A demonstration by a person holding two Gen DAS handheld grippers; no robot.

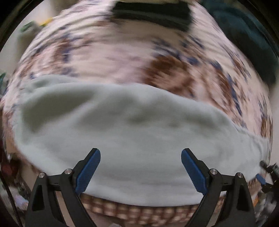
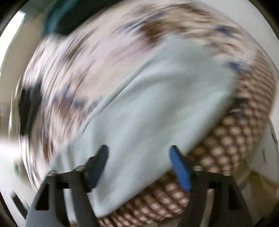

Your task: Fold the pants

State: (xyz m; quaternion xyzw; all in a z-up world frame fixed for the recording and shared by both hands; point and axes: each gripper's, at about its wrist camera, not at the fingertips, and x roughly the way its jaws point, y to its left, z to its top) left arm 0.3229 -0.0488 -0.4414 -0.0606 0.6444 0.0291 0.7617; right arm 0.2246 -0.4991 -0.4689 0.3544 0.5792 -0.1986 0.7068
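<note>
The pale grey-green pants (image 1: 136, 132) lie spread flat on a bed with a floral cover (image 1: 108, 57). My left gripper (image 1: 140, 153) is open, its blue-padded jaws wide apart just above the near part of the pants, holding nothing. In the right wrist view the pants (image 2: 157, 104) run diagonally from upper right to lower left. My right gripper (image 2: 139, 152) is open above their near edge and empty. Both views are blurred by motion. My right gripper also shows at the far right edge of the left wrist view (image 1: 266, 174).
A checkered brown band of the bed's edge (image 1: 139, 211) runs below the pants; it also shows in the right wrist view (image 2: 235, 136). A black folded item (image 1: 151, 12) lies at the far side of the bed. A dark teal cloth (image 1: 244, 31) lies at the far right.
</note>
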